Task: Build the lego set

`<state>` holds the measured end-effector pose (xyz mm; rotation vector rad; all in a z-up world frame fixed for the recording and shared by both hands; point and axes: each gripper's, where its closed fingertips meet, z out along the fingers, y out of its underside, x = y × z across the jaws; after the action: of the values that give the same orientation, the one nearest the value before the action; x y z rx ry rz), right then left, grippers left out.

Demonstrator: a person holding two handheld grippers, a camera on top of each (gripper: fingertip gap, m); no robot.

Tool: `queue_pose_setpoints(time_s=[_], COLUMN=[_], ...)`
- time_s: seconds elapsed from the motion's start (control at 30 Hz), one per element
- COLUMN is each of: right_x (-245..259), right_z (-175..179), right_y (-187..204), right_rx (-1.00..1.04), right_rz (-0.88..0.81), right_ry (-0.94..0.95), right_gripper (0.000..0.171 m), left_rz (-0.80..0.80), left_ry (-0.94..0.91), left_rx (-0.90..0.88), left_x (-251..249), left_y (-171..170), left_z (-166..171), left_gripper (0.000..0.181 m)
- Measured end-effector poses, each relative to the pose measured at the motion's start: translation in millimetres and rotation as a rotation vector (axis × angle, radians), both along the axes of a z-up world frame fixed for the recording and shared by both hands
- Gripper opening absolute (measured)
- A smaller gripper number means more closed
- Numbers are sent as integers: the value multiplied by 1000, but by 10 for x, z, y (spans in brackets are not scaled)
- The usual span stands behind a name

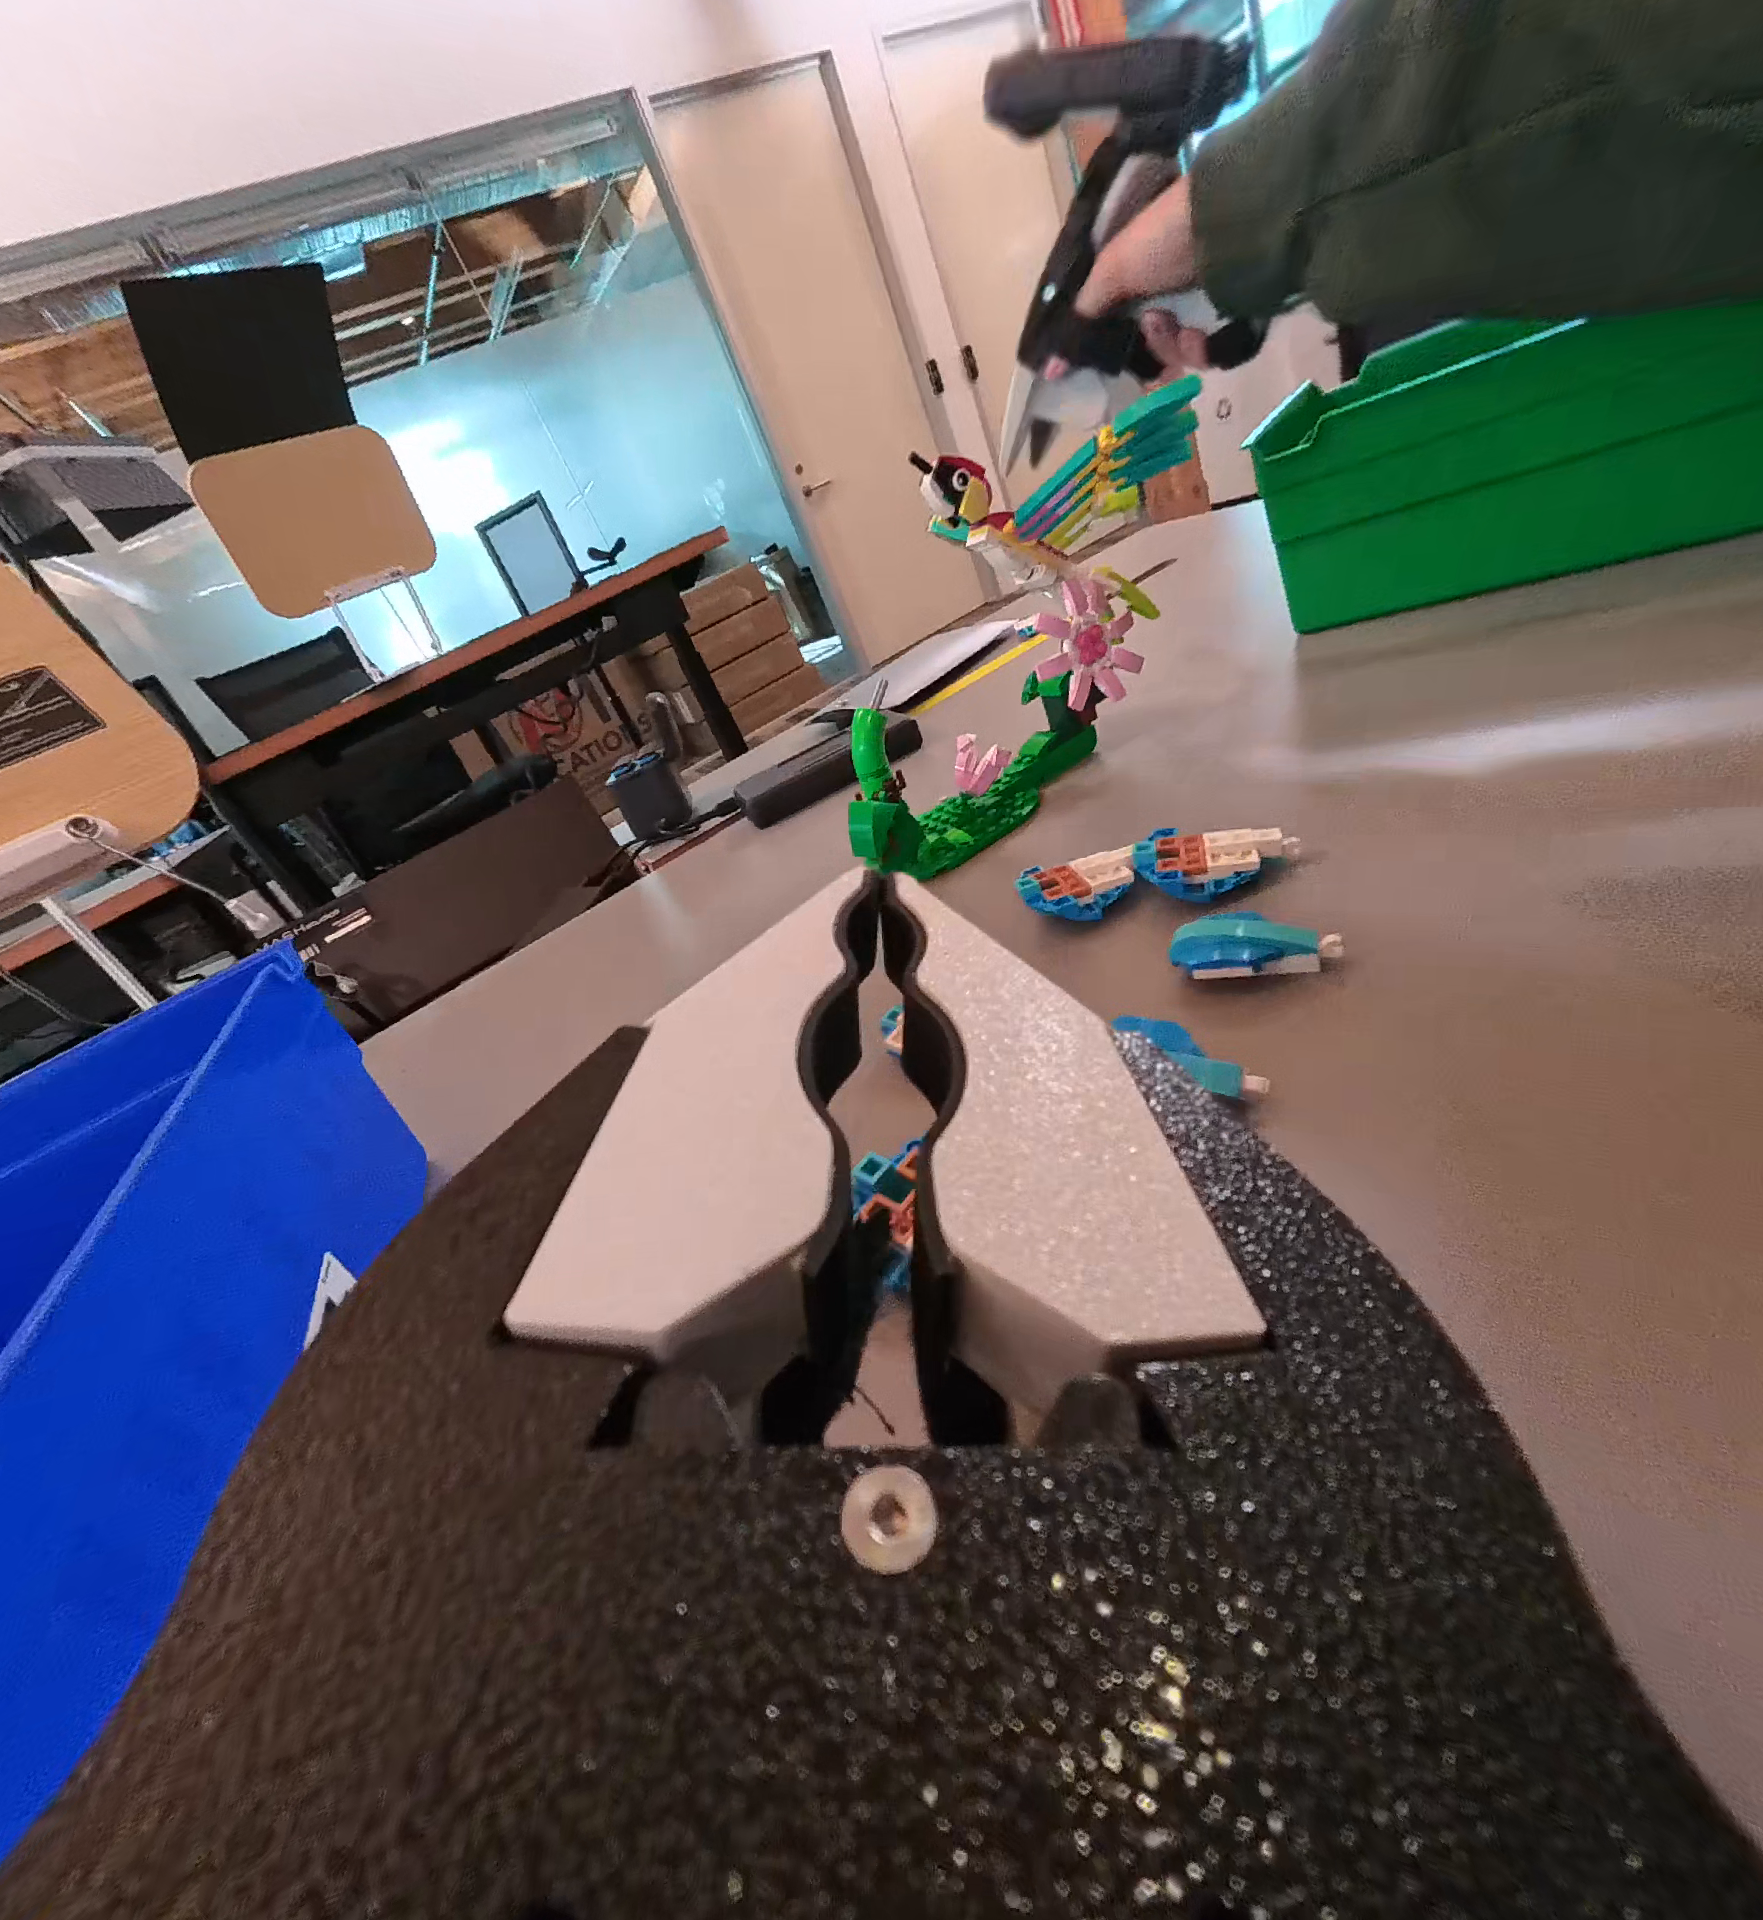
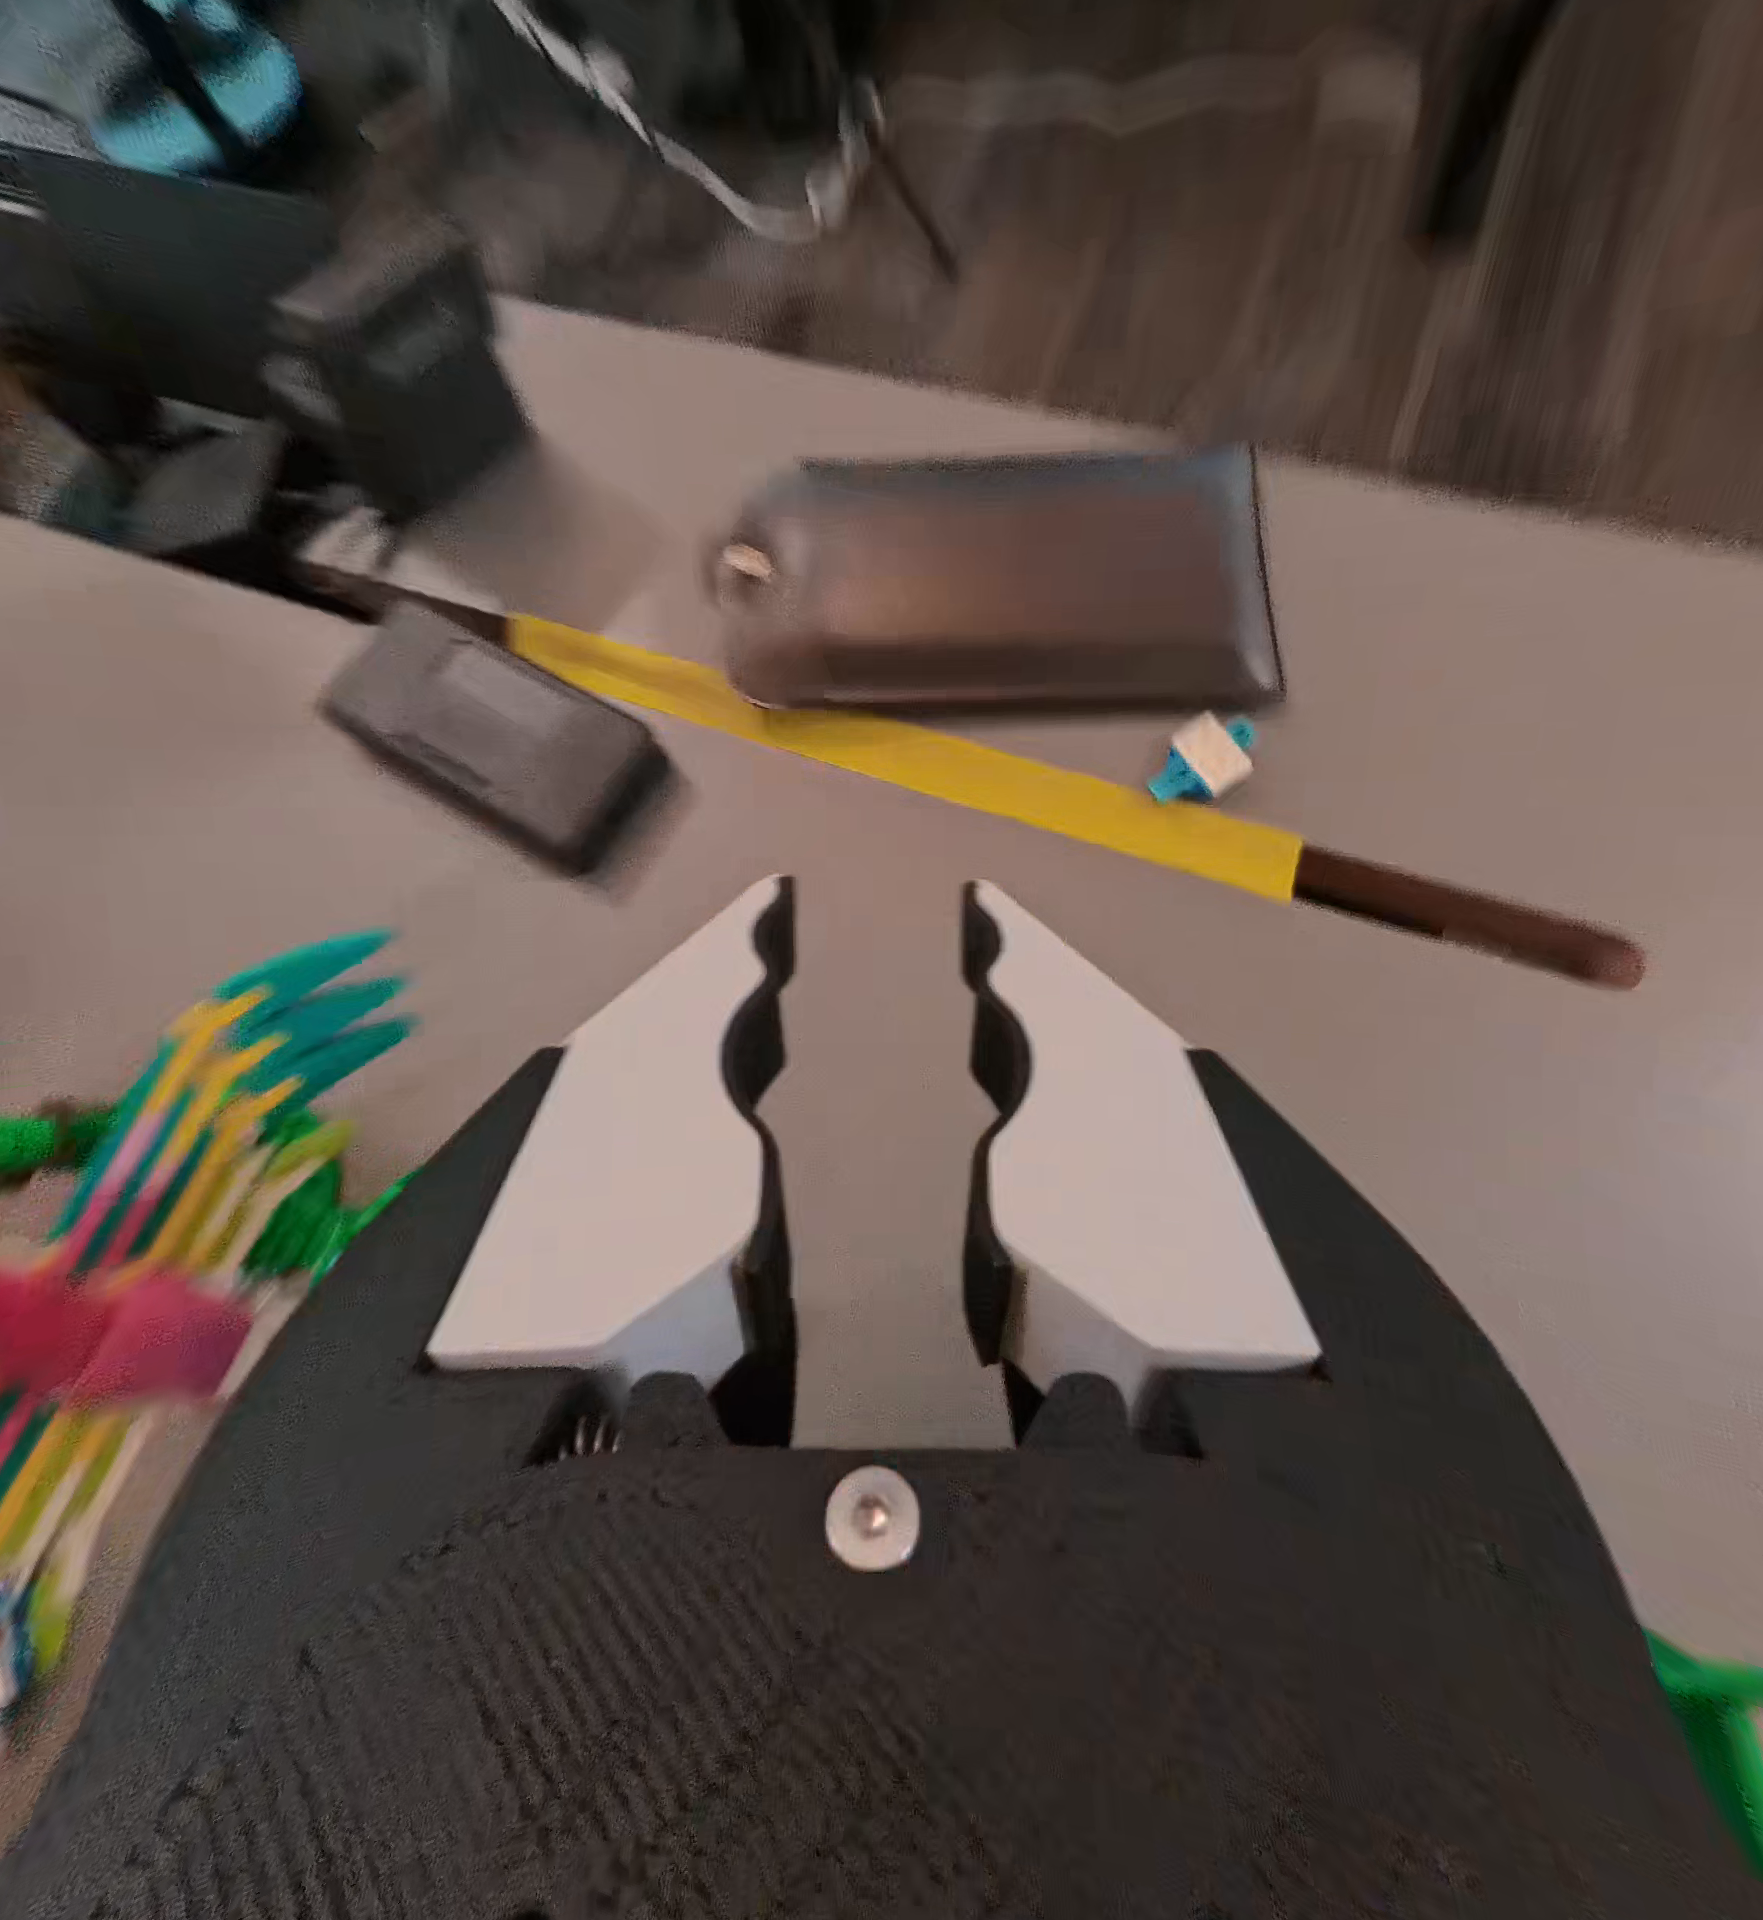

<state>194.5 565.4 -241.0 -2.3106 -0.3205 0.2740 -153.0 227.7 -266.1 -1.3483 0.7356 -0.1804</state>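
My left gripper (image 1: 879,883) is shut, low over the grey table (image 1: 1531,1091). Its tips reach the near end of a green brick base (image 1: 981,800) that carries a pink flower (image 1: 1090,649); I cannot tell whether they pinch it. A brick bird (image 1: 1053,499) with a striped teal, pink and yellow tail perches above the base. It also shows blurred in the right wrist view (image 2: 181,1143). My right gripper (image 2: 877,894) is open and empty, held by a green-sleeved hand just above the bird's tail, as the left wrist view shows (image 1: 1038,426). Several blue wing pieces (image 1: 1209,857) lie to the right of my left gripper.
A blue bin (image 1: 129,1247) stands at my left. Stacked green trays (image 1: 1542,468) stand at the back right. Beyond the right gripper lie a yellow-taped dark stick (image 2: 908,758), a black box (image 2: 492,727), a dark flat case (image 2: 1002,582) and a small blue-and-white brick (image 2: 1204,758).
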Motion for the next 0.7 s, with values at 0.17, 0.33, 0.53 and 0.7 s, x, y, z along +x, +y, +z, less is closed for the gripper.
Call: queue_pose_setpoints(time_s=[0.17,0.33,0.53,0.7], right_x=[410,624,677,620], right_z=[-647,-1128,-1270,-1224], right_y=[745,1000,1082,1055], right_rx=[-236,-388,-375,-309], right_rz=[-194,-299,-254,-172], right_ry=[-3,-77,-224,-335], right_gripper=[50,62,33,19], left_rz=[46,66,59,54], left_ry=[38,43,78,87], left_rx=[-21,-35,-33,-28], left_x=[-40,-70,-35,-20], left_y=[113,168,160,149], left_z=[-65,-88,-120,-124], left_gripper=[0,0,0,0])
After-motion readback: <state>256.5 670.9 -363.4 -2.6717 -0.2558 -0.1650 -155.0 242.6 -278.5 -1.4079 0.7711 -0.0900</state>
